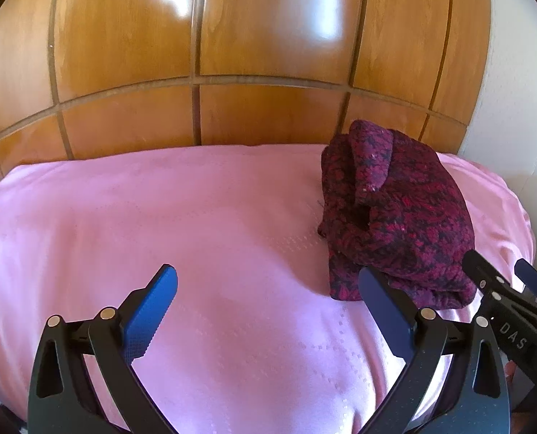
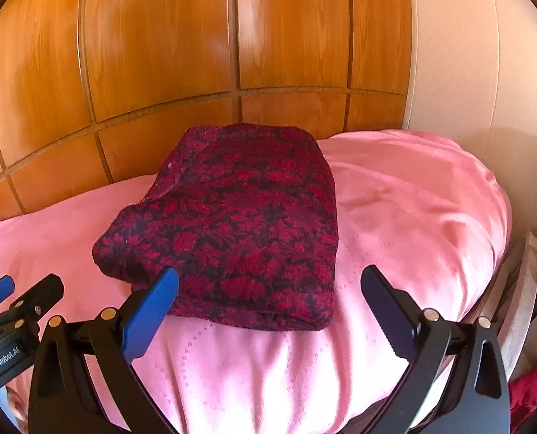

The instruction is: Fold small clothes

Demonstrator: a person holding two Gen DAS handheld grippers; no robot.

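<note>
Right wrist view showed a folded dark red patterned garment (image 2: 232,224) lying on a pink bedspread (image 2: 413,217).

It lay as a compact, roughly rectangular bundle toward the far side of the bed, close to the wooden panelled wall (image 2: 160,54) behind; in the left wrist view the same garment (image 1: 395,217) sat at the right of the bed with a loose flap standing up at its far end. The right gripper (image 2: 268,311) hovered at the garment's near edge with its jaws wide apart and nothing between them, the left blue pad in front of the cloth's near left corner. The left gripper (image 1: 268,311) was held over bare bedspread (image 1: 160,217) to the left of the garment, its jaws likewise spread and empty.
</note>
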